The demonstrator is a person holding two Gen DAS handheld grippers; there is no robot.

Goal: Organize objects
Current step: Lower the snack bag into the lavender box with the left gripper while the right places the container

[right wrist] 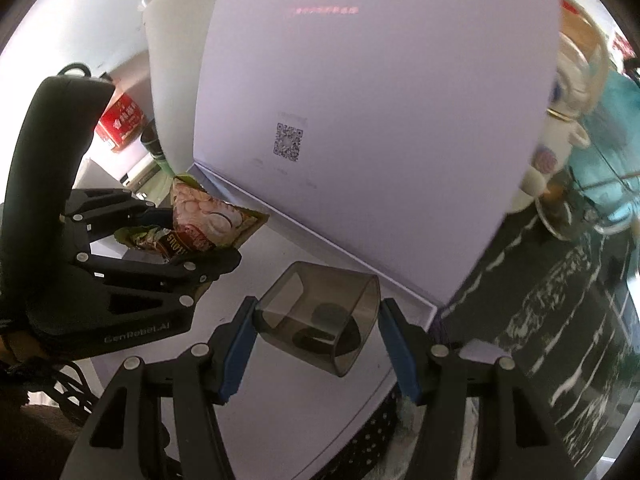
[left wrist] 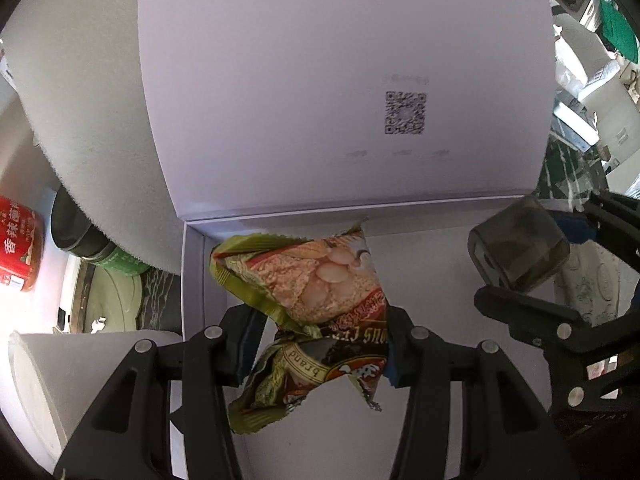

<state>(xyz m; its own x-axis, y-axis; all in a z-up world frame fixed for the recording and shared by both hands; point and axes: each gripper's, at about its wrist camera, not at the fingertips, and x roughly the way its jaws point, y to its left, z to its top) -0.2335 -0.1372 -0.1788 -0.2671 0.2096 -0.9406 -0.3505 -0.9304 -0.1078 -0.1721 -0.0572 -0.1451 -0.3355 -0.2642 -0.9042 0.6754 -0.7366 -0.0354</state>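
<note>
Left wrist view: the left gripper point(left wrist: 320, 344) pinches a crumpled snack packet point(left wrist: 316, 292) between its blue pads, above the floor of an open white box point(left wrist: 432, 280), toward the box's left wall and back edge. The lid point(left wrist: 320, 80) stands upright behind, a QR code on its inside. The right gripper point(left wrist: 532, 256) enters near the box's right edge with a smoky clear cup point(left wrist: 516, 248). The box floor that shows is bare, so I judge nothing is packed yet; both items are carried over it and have still to be set down and let go. Only this view shows a white roll point(left wrist: 80, 120) at the left and a white block point(left wrist: 60, 380) outside the box's near left corner.

Right wrist view: the right gripper point(right wrist: 318, 334) clamps the cup point(right wrist: 320, 320) on its side, mouth toward the camera, over the box floor near the right corner. The left gripper point(right wrist: 188, 236) with the packet point(right wrist: 204, 224) hangs nearer the back edge. Only here do pink lettering high on the lid point(right wrist: 360, 100), the dark patterned surface point(right wrist: 560, 320) to the right of the box, and a mug point(right wrist: 560, 136) show. A red carton point(right wrist: 120, 124) sits beyond the left gripper.
</note>
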